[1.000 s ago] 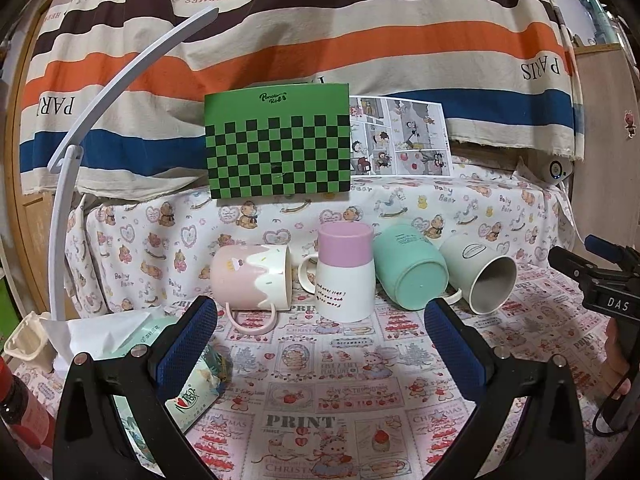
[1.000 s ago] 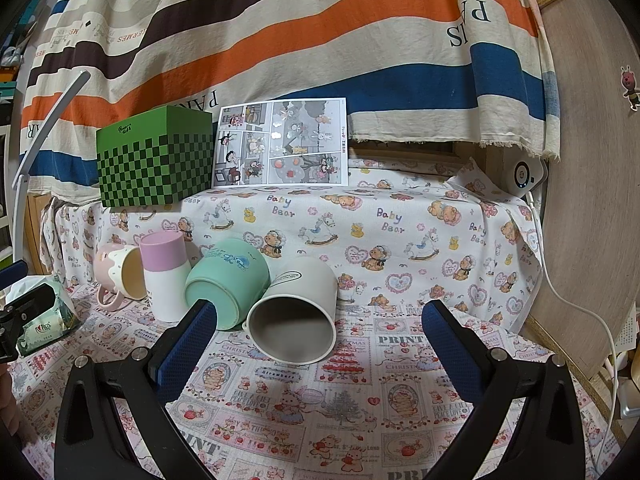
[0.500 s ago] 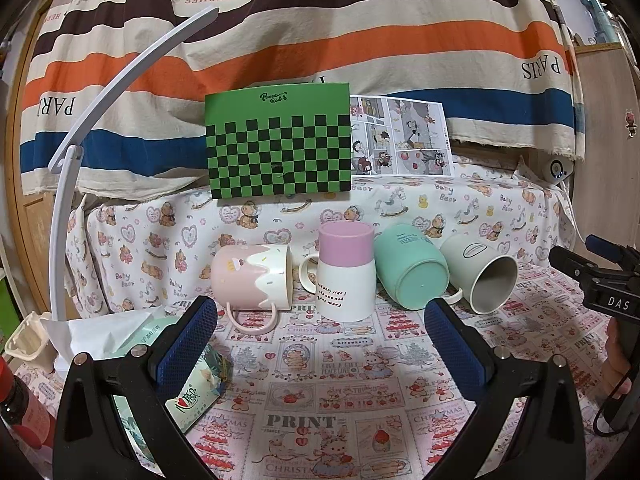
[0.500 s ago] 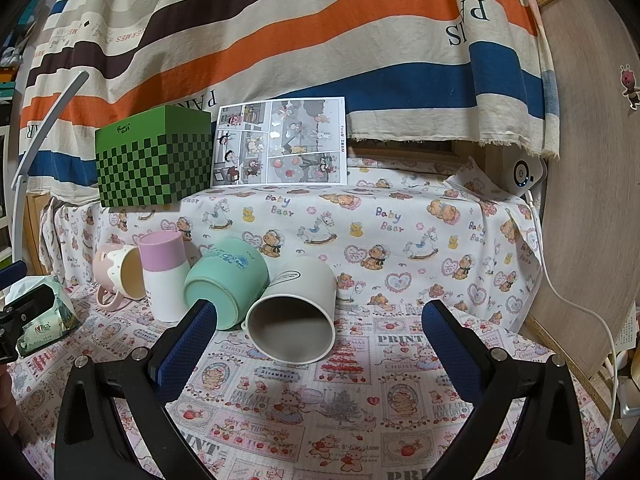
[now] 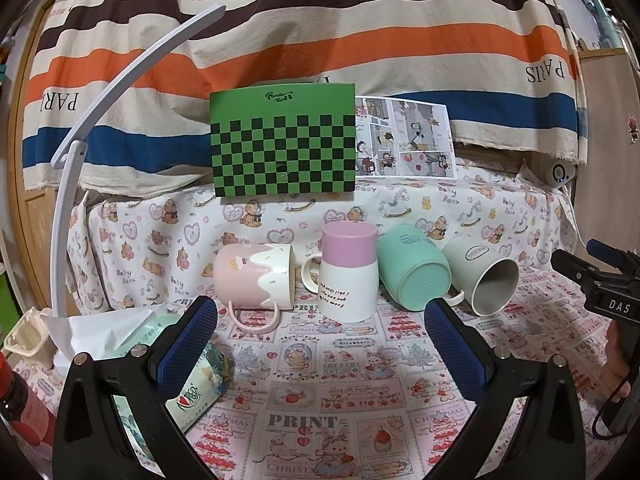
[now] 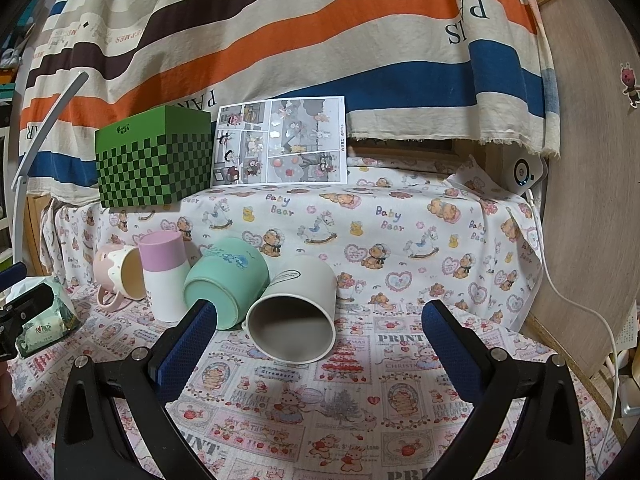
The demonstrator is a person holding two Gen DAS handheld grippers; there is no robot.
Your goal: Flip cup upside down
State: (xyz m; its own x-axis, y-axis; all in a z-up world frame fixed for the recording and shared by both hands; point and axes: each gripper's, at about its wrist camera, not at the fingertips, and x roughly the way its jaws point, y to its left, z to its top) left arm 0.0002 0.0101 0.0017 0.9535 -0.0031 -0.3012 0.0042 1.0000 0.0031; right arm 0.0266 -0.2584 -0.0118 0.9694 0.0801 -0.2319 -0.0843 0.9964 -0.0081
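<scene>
Several cups sit in a row on the printed cloth. A pink and white mug (image 5: 256, 276) (image 6: 120, 274) lies on its side. A pink-topped white mug (image 5: 349, 274) (image 6: 165, 276) stands upside down. A teal cup (image 5: 412, 270) (image 6: 226, 280) lies on its side, base toward me. A pale grey-white mug (image 5: 486, 278) (image 6: 298, 312) lies on its side, mouth toward the right gripper. My left gripper (image 5: 320, 344) is open and empty, in front of the row. My right gripper (image 6: 320, 340) is open and empty, just in front of the grey-white mug.
A green checkered box (image 5: 282, 144) (image 6: 154, 156) and a comic sheet (image 6: 280, 142) stand on the raised shelf behind. A tissue pack (image 5: 176, 364) lies at the left. A white curved lamp arm (image 5: 80, 160) rises at the left. A wooden panel (image 6: 592, 200) and white cable stand at the right.
Both views have shifted only slightly; the cups have not moved and both grippers stay open.
</scene>
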